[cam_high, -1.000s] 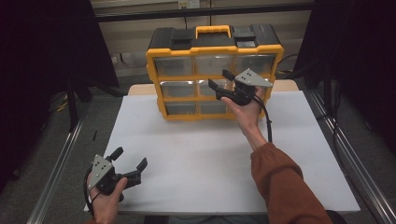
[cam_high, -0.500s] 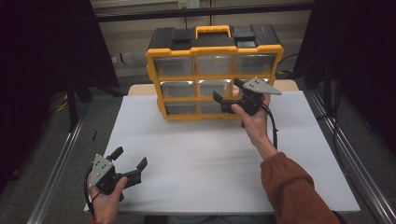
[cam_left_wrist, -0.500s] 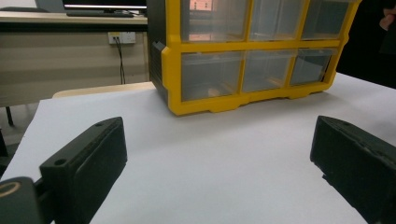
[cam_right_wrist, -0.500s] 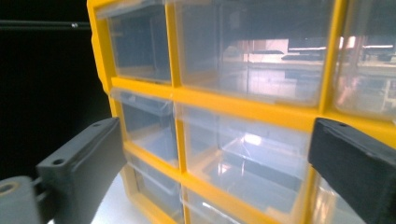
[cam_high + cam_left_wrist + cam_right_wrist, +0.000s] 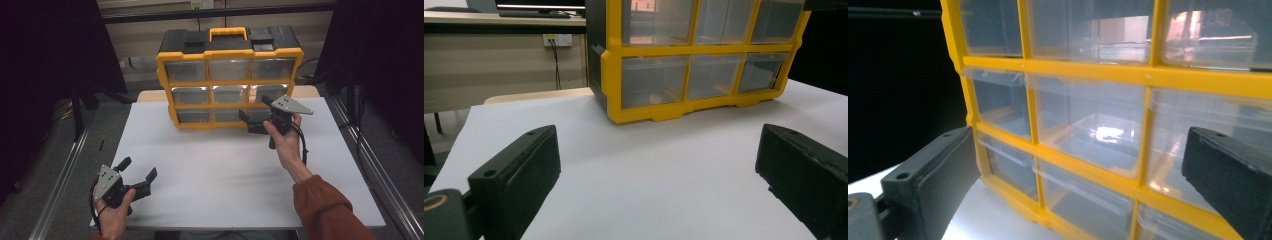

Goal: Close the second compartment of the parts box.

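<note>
Standing upright at the far edge of the desk [image 5: 225, 165], the yellow drawer cabinet [image 5: 230, 52] faces the person with three rows of clear drawers and a black top with a yellow handle. The right hand-held gripper [image 5: 255, 115] is raised just in front of the cabinet's lower right part, close to the bottom and middle rows; from the high view I cannot tell whether a jaw tip touches the front. Its jaws stand wide apart and hold nothing. In the right gripper view, the clear drawers [image 5: 1083, 130] and the yellow frame bars lie directly ahead of and between the two black jaws, very near, with the cabinet's left edge beyond the left jaw. The right hand [image 5: 285, 142] grips the tool from below, and a rust-coloured sleeve [image 5: 325, 210] covers the forearm.

The left hand-held gripper [image 5: 137, 170] is held low near the desk's front left corner, well apart from the cabinet, which lies ahead of it and off to its right. Its jaws are also spread wide, with nothing between them but bare white desk surface. In the left gripper view the cabinet's bottom rows show far ahead of the jaws.
</note>
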Action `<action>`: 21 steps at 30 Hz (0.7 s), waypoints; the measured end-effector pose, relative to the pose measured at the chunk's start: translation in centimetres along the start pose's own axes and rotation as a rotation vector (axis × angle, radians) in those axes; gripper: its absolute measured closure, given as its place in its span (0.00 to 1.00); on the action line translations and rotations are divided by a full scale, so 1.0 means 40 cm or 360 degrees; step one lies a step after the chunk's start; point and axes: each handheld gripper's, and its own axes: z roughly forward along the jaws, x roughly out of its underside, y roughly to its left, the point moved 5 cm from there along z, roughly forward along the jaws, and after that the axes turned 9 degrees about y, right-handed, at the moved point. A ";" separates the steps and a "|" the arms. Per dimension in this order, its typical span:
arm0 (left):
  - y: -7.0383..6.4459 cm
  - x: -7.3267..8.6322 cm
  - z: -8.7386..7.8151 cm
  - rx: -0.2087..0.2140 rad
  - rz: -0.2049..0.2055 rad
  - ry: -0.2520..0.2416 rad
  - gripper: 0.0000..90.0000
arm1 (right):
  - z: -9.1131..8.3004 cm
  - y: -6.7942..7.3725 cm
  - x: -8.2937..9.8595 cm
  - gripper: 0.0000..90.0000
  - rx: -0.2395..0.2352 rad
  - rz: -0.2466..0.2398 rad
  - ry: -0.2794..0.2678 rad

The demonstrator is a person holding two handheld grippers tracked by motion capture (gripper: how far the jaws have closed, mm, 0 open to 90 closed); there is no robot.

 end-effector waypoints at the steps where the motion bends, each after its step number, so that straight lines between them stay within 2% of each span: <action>1: -0.001 0.000 0.001 0.0000 -0.0003 -0.0004 0.05 | 0.000 0.000 0.000 0.01 0.0000 0.0000 0.0000; 3: -0.001 0.000 0.001 -0.0001 0.0003 -0.0003 0.05 | -0.015 -0.003 0.008 0.01 0.0012 -0.0016 0.0002; 9: -0.002 0.000 0.004 0.0023 -0.0006 0.0001 0.04 | -0.054 -0.006 0.038 0.01 0.0022 0.0005 0.0000; 12: -0.002 0.000 0.005 0.0030 -0.0049 -0.0010 0.04 | -0.073 -0.008 0.071 0.02 0.0038 0.0012 0.0026; 17: -0.001 0.000 0.002 0.0017 -0.0029 -0.0014 0.04 | -0.100 -0.005 0.098 0.02 0.0058 0.0000 0.0051; 21: -0.005 0.000 0.003 0.0025 -0.0010 -0.0011 0.04 | -0.142 0.000 0.117 0.02 0.0041 -0.0001 0.0054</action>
